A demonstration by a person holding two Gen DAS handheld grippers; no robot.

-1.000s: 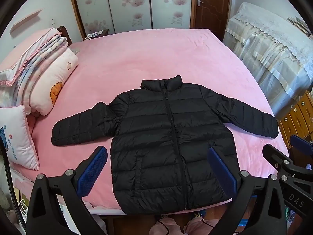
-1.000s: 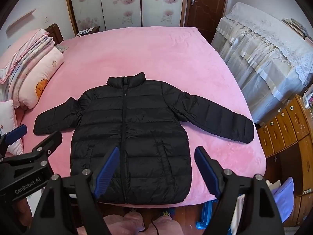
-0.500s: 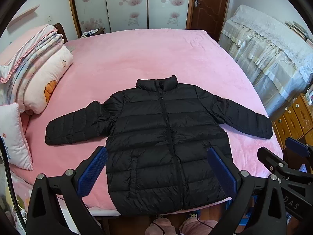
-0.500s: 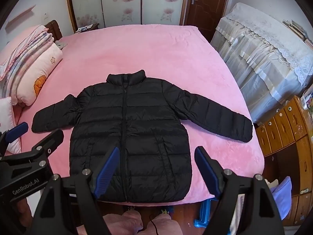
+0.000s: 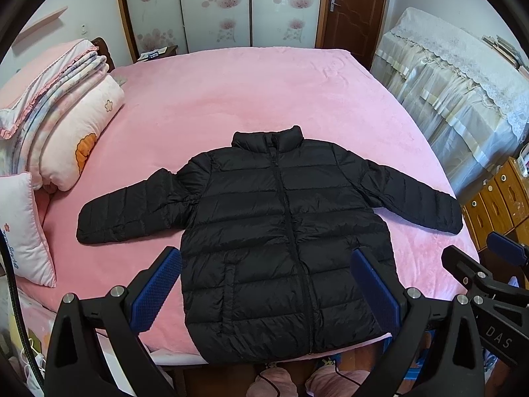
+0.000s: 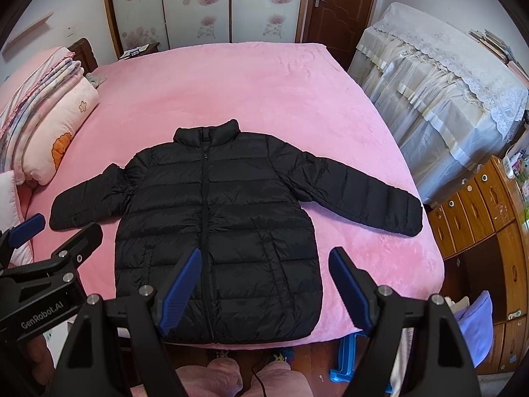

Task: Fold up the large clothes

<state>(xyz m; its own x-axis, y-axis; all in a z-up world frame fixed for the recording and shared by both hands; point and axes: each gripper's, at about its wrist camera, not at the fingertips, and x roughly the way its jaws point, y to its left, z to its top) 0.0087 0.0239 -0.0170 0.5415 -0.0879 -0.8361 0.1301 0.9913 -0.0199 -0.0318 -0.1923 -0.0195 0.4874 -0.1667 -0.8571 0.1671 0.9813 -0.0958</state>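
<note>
Bedding in pink is covering the bed (image 5: 251, 99), and a black puffer jacket (image 5: 284, 238) is lying flat on it, front side up and zipped closed, with its collar pointing toward the far wardrobe doors (image 5: 228, 3) and its hem hanging slightly over the near edge of the mattress. Both sleeves are stretching outward and slightly down: one is reaching toward the stacked quilts (image 5: 56, 106) and the small white pillow (image 5: 20, 228), the other toward the wooden drawers (image 6: 486, 218) beside the bed.

The left gripper (image 5: 264, 284) is hovering above the near edge with its fingers (image 5: 155, 287) spread wide and holding nothing; the jacket's lower body is showing in the gap between them, but the blue pads are not touching the fabric. The right gripper (image 6: 264, 284) is hanging beside it, likewise spread wide and empty, with one finger showing over the zipper line and the other over bare pink bedding just past the jacket's side. Each gripper is showing at the edge of the other's view, the two standing close together but apart.

A lace-trimmed cloth is draping furniture (image 6: 439, 66) along the far side, and a brown door (image 5: 350, 10) is standing shut behind the bed.
</note>
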